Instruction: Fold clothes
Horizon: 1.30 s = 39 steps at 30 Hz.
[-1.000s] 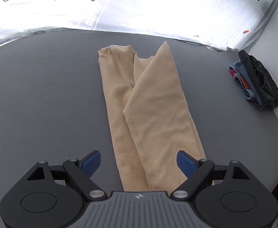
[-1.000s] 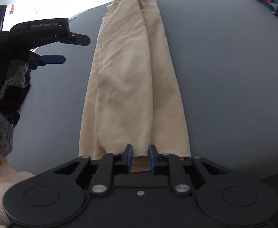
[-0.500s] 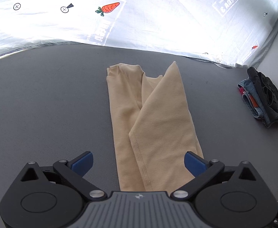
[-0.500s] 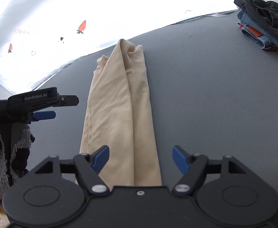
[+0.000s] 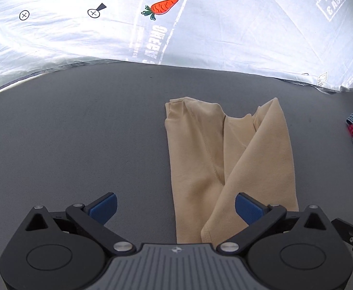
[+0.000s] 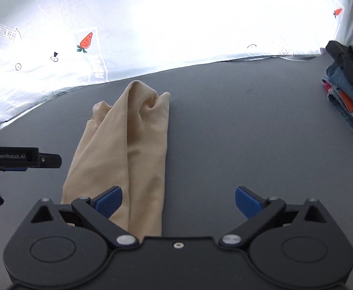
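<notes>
One tan cloth (image 5: 227,159) lies folded long and narrow on the gray tabletop (image 5: 79,140). Left gripper (image 5: 175,207) is wide open and holds nothing. Right gripper (image 6: 178,200) is still opening, empty, and a clothes pile (image 6: 348,91) sits far off.

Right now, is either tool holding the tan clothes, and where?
No. The left tool is open and empty. The right tool is opening, with nothing pinched. The tan garment lies loose on the grey table.

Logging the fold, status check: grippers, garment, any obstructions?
Left gripper open, empty. Right gripper jaws opening, nothing between the pads. Beige garment folded into a long strip, flat on grey table. Stacked clothes far right, clear.
</notes>
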Available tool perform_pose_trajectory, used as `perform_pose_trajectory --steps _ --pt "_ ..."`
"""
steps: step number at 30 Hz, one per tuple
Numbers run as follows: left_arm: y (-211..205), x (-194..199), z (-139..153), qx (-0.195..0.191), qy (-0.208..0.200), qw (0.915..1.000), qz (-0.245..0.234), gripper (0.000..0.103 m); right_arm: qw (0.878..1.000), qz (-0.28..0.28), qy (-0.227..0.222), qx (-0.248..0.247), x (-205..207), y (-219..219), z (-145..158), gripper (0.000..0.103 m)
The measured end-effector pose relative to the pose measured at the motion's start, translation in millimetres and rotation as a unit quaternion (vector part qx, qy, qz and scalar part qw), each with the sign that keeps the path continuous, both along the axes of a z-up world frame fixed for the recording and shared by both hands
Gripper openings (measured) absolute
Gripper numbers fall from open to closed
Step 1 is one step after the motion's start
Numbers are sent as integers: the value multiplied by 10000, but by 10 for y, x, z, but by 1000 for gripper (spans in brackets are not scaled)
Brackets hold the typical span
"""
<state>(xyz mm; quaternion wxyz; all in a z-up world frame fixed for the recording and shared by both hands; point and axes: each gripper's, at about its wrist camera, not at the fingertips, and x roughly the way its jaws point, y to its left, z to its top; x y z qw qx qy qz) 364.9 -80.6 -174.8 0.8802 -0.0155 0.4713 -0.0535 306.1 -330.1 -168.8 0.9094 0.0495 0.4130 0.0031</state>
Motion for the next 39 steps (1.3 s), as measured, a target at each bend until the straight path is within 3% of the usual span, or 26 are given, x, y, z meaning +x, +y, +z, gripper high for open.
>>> perform_pose_trajectory --steps 5,11,19,21,25,28,35,38,39 --pt "26 309 -139 282 -27 9994 184 103 9954 555 -177 -757 673 119 -134 101" --pt "260 526 -205 126 93 9968 783 103 9878 1245 -524 -775 1426 300 -250 101" --pt "549 682 -312 219 174 9915 1272 103 9679 1961 -582 -1463 2096 884 -634 101" --pt "576 673 -289 184 139 9912 1307 103 9684 1914 -665 -1456 2080 892 -550 101" --pt "545 637 -253 173 123 9921 1237 103 9819 1367 -801 -1043 1869 626 -245 100" --pt "468 573 -229 80 193 9932 1142 103 9896 1150 -549 -661 1622 399 -144 97" --pt "277 118 -81 -60 237 9959 871 103 9946 1017 173 -93 761 171 -177 95" --pt "220 -121 -43 -125 274 9971 694 103 9944 1012 307 -62 396 184 -200 82" --pt "196 -217 -36 -123 273 9977 609 103 9943 994 368 -93 275 202 -208 68"
